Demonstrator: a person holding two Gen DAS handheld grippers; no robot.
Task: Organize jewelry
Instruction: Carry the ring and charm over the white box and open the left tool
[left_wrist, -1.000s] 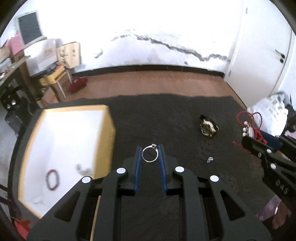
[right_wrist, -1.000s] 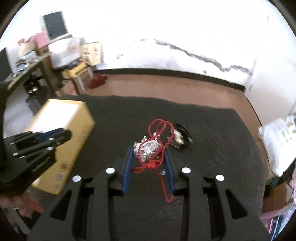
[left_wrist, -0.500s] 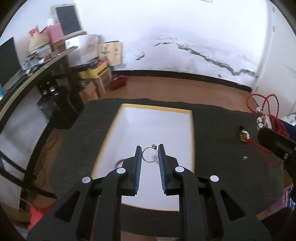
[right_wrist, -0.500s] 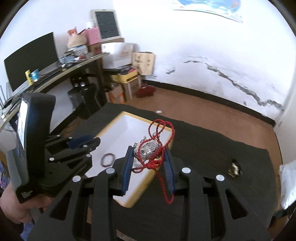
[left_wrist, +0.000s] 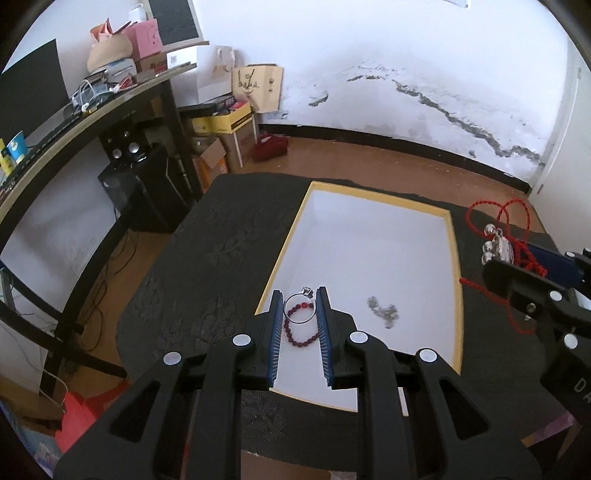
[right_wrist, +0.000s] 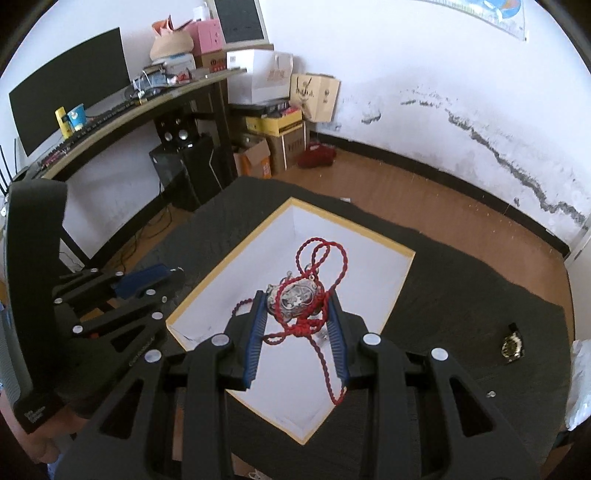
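Note:
My left gripper (left_wrist: 299, 295) is shut on a silver ring (left_wrist: 300, 308) and holds it above the near left part of the white box with a yellow rim (left_wrist: 376, 251). A red bead bracelet (left_wrist: 301, 328) and a silver chain (left_wrist: 382, 312) lie in the box. My right gripper (right_wrist: 297, 295) is shut on a silver pendant with a red cord (right_wrist: 295, 301), held above the same box (right_wrist: 369, 266). The right gripper and its cord (left_wrist: 509, 236) show at the right edge of the left wrist view.
The box stands on a table with a dark patterned cloth (left_wrist: 229, 258). A watch (right_wrist: 512, 346) and a small silver piece (right_wrist: 490, 394) lie on the cloth to the right. A desk with a monitor (right_wrist: 70, 77) and cardboard boxes (right_wrist: 273, 133) stand at the back left.
Both grippers have swung left from the cloth's right side, where the watch lies, to above the box, each still holding its piece. The bracelet and chain inside have come into view.

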